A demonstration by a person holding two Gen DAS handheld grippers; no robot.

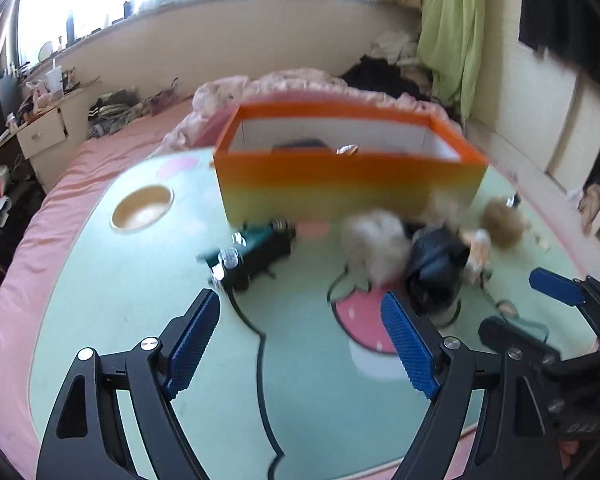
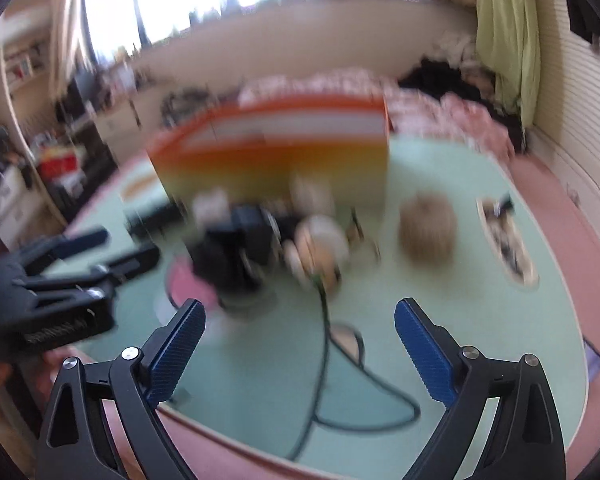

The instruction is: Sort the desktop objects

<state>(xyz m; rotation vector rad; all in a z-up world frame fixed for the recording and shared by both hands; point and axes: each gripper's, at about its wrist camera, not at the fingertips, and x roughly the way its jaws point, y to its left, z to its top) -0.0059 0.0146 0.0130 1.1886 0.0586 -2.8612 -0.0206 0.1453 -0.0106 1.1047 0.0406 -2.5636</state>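
An orange and yellow box (image 1: 348,184) stands open on a mint green table (image 1: 140,300); it also shows in the right wrist view (image 2: 276,168). In front of it lie a dark green and black object (image 1: 256,252), a white fluffy thing (image 1: 376,244), a dark blue and black object (image 1: 436,268) and a brown fluffy ball (image 1: 504,220). My left gripper (image 1: 304,328) is open and empty above the table, short of them. My right gripper (image 2: 300,332) is open and empty; it also shows at the right of the left wrist view (image 1: 556,292). The right wrist view is blurred.
A wooden cup holder (image 1: 142,208) is set in the table's left part. The table rests on a pink bed (image 1: 60,216) with crumpled bedding behind the box. A patterned flat item (image 2: 504,236) lies at the table's right. A dark cord (image 2: 324,360) runs toward me.
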